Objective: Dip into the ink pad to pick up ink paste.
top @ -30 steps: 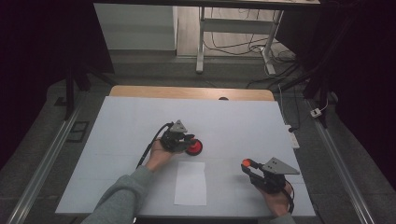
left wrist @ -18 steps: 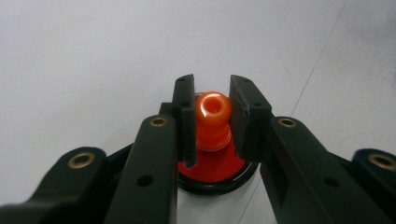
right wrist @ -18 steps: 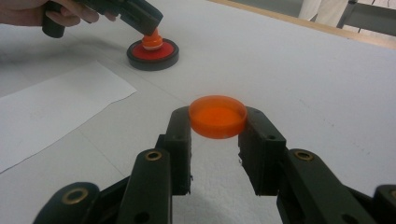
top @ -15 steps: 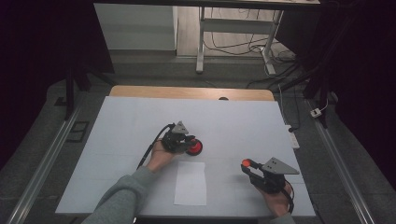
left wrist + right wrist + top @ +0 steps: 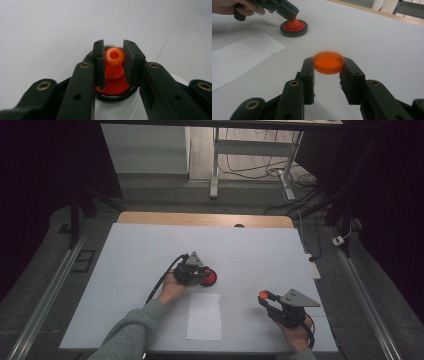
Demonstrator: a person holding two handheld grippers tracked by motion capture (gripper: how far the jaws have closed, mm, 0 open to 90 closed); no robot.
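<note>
The left gripper (image 5: 206,276) was clamped on the orange knob (image 5: 114,57) of a red lid (image 5: 294,25) sitting in a black ring (image 5: 294,31), mid-table, just beyond the paper (image 5: 204,316). Near the right edge, the right gripper (image 5: 328,67) was pinched on a small orange cap (image 5: 328,62), held just off the table (image 5: 260,250). It looked like an assembly step, each piece gripped and neither yet joined. Next, I judged, the cap had to travel left to the knob and come down level. The knob was glossy, waisted, with a hollow top; the cap shallow and translucent.
</note>
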